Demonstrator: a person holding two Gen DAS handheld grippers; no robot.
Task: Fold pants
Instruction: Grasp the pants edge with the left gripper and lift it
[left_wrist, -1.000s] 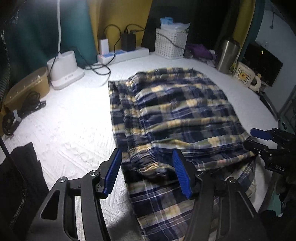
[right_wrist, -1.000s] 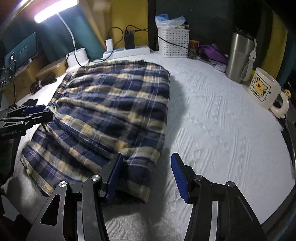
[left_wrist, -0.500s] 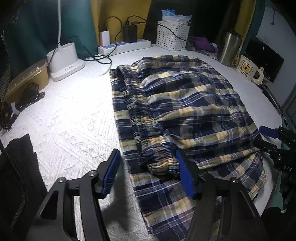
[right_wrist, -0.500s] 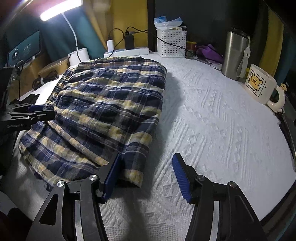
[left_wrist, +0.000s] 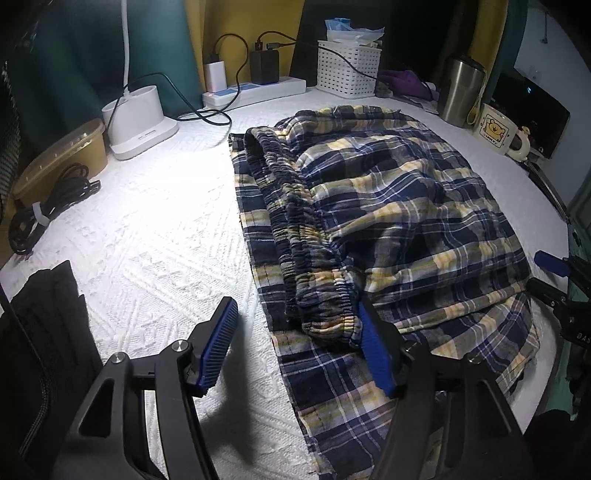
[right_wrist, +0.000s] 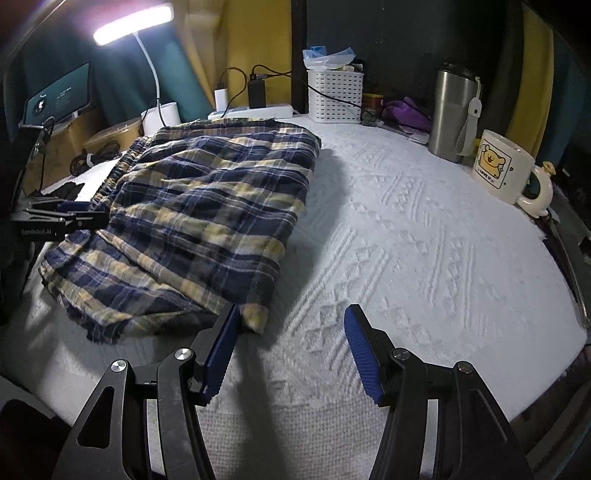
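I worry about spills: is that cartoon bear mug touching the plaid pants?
Apart. In the right wrist view, the mug stands far right, with a wide stretch of bare white cloth between it and the pants.

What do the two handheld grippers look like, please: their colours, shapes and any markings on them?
Both are alike. The left gripper has a black metal frame with cut-out openings and round silver screws, and two flat fingers faced with ribbed blue pads. The right gripper has the same build. In the right wrist view, white lettering reading "GenRobot.AI" shows on the side of the left gripper. No cables or sleeves are visible.
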